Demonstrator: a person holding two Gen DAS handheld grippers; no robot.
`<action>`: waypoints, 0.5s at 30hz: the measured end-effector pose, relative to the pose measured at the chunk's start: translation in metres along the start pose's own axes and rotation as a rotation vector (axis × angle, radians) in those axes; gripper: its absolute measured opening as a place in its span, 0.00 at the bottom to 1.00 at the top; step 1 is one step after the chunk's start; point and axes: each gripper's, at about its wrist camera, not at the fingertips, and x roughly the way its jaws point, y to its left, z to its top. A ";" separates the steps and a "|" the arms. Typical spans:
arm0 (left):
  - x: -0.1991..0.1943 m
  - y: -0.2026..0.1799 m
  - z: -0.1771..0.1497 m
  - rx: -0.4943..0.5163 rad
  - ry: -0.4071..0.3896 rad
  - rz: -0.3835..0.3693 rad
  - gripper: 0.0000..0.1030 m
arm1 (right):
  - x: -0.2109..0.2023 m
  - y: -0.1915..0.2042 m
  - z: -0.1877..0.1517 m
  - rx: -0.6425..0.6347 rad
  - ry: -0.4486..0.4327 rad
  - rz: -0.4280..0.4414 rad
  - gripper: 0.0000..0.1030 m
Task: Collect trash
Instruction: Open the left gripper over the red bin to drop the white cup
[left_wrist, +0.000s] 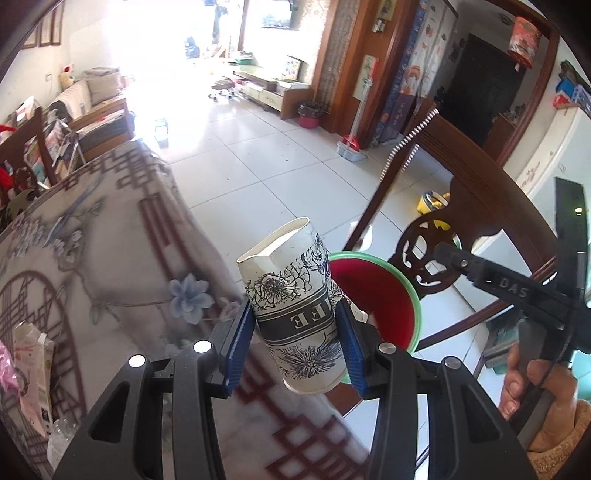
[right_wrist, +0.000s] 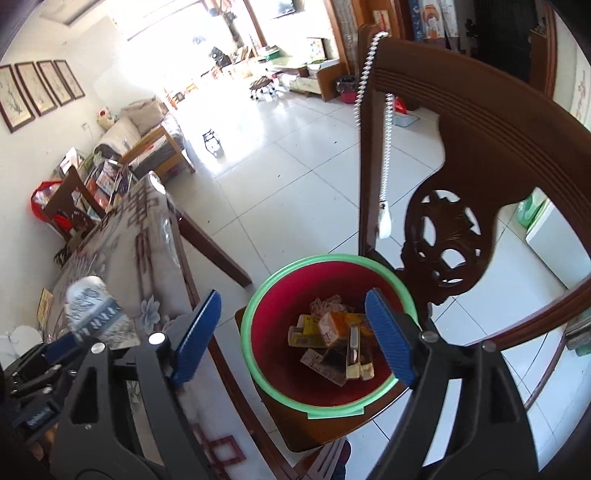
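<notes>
My left gripper (left_wrist: 295, 328) is shut on a white paper cup (left_wrist: 295, 306) with black flower print, squeezed out of round. It holds the cup above the table edge, close to the red bin with a green rim (left_wrist: 380, 295). In the right wrist view the same cup (right_wrist: 92, 306) shows blurred at the left. My right gripper (right_wrist: 295, 328) is open and empty above the red bin (right_wrist: 273, 325), which stands on a chair seat. Small cartons and crumpled paper (right_wrist: 332, 336) lie in the bin.
A table with a flower-print cloth (left_wrist: 110, 258) lies to the left. A torn wrapper (left_wrist: 33, 373) lies at its near left. A carved dark wooden chair back (right_wrist: 461, 177) rises behind the bin. The tiled floor (left_wrist: 277, 158) is open beyond.
</notes>
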 end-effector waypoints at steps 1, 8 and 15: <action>0.006 -0.006 0.001 0.012 0.008 -0.016 0.41 | -0.005 -0.007 -0.001 0.021 -0.012 -0.006 0.77; 0.045 -0.062 0.015 0.111 0.029 -0.102 0.41 | -0.036 -0.050 -0.016 0.121 -0.030 -0.062 0.79; 0.066 -0.077 0.028 0.119 0.044 -0.115 0.61 | -0.057 -0.067 -0.034 0.147 -0.031 -0.105 0.79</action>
